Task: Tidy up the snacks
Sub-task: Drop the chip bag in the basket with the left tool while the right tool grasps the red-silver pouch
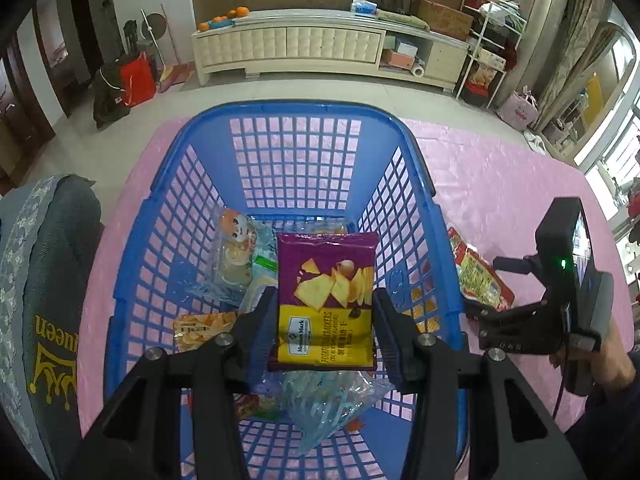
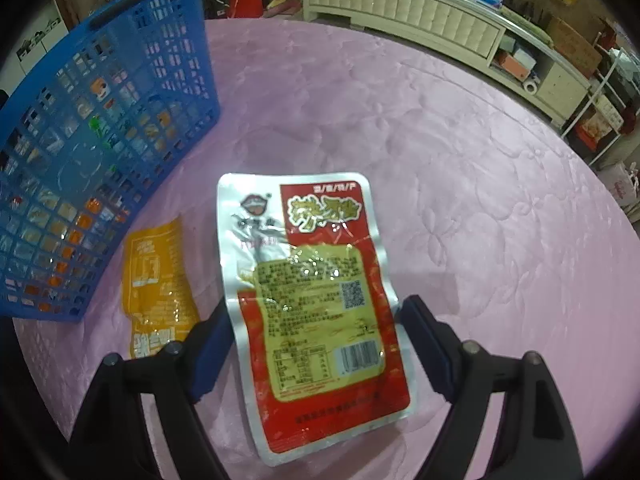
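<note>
My left gripper (image 1: 325, 300) is over the blue basket (image 1: 296, 110) and is shut on a purple and yellow cracker packet (image 1: 326, 296), held by its two side edges above the other snacks inside. My right gripper (image 2: 316, 312) has its jaws on both sides of a red and silver snack packet (image 2: 316, 300) above the pink tablecloth (image 2: 480, 200), shut on its edges. In the left wrist view the right gripper (image 1: 476, 308) and that packet (image 1: 480, 276) show to the right of the basket. A yellow packet (image 2: 158, 280) lies on the cloth beside the basket (image 2: 100, 128).
Inside the basket lie a clear packet with an orange cartoon face (image 1: 236, 248), an orange chip packet (image 1: 200, 328) and a clear blue-striped bag (image 1: 324, 404). A grey cushion (image 1: 44, 288) sits at the table's left. A cream cabinet (image 1: 320, 44) stands beyond the table.
</note>
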`<state>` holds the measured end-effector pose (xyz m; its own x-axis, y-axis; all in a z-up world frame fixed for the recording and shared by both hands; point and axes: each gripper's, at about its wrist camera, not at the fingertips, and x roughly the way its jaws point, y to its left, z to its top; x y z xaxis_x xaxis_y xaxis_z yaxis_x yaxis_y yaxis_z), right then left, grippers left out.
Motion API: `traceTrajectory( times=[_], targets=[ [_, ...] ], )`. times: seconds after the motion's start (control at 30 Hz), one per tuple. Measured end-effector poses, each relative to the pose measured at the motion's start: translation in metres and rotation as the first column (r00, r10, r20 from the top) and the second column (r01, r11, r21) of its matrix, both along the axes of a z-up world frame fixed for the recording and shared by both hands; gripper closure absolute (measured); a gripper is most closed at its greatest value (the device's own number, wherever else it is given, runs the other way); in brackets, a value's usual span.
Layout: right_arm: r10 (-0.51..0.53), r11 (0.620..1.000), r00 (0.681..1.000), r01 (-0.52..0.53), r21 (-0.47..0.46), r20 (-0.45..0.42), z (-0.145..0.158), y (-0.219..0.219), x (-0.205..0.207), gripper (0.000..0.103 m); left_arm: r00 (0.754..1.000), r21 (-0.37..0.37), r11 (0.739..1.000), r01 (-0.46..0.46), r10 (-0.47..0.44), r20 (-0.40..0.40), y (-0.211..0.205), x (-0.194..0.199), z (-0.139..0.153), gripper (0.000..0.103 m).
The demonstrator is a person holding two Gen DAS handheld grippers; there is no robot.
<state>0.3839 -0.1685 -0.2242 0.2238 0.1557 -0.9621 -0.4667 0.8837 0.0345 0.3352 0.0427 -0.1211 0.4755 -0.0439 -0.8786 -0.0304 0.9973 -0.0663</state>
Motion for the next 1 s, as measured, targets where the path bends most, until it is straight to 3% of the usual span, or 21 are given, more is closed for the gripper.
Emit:
traceTrajectory(
  times=[0.3, 0.47, 0.63, 0.73, 0.87, 1.0],
  targets=[
    [0.03, 0.999, 1.0, -0.03, -0.012, 0.003, -0.005, 0.004, 0.001, 0.016, 1.0, 0.001, 1.0, 0.013, -0.013, -0.018, 0.001, 0.004, -0.009, 0.059],
    [0.058, 0.995, 0.996, -0.052, -0.085, 0.063, 0.0, 0.013, -0.004, 0.016, 0.999, -0.003, 1.0, 0.022, -0.022, -0.024, 0.002, 0.007, -0.013, 0.059],
    [0.101, 0.991, 0.993, -0.094, -0.099, 0.065, 0.0, 0.019, -0.006, 0.015, 1.0, -0.015, 1.0, 0.024, -0.024, -0.013, 0.005, 0.008, -0.013, 0.058],
    [0.06, 0.997, 0.998, -0.059, -0.05, 0.016, -0.004, 0.013, 0.005, 0.01, 1.0, -0.001, 1.0, 0.028, -0.028, -0.014, 0.005, 0.01, -0.013, 0.054],
    [0.011, 1.0, 1.0, -0.011, -0.014, -0.013, -0.013, 0.003, 0.017, 0.0, 0.999, -0.011, 0.999, 0.032, -0.032, 0.003, 0.006, 0.011, -0.011, 0.04],
    [-0.003, 1.0, 1.0, 0.003, -0.01, -0.006, -0.017, 0.001, 0.018, 0.001, 1.0, -0.023, 0.999, 0.03, -0.03, 0.004, 0.009, 0.01, -0.012, 0.04]
  ],
)
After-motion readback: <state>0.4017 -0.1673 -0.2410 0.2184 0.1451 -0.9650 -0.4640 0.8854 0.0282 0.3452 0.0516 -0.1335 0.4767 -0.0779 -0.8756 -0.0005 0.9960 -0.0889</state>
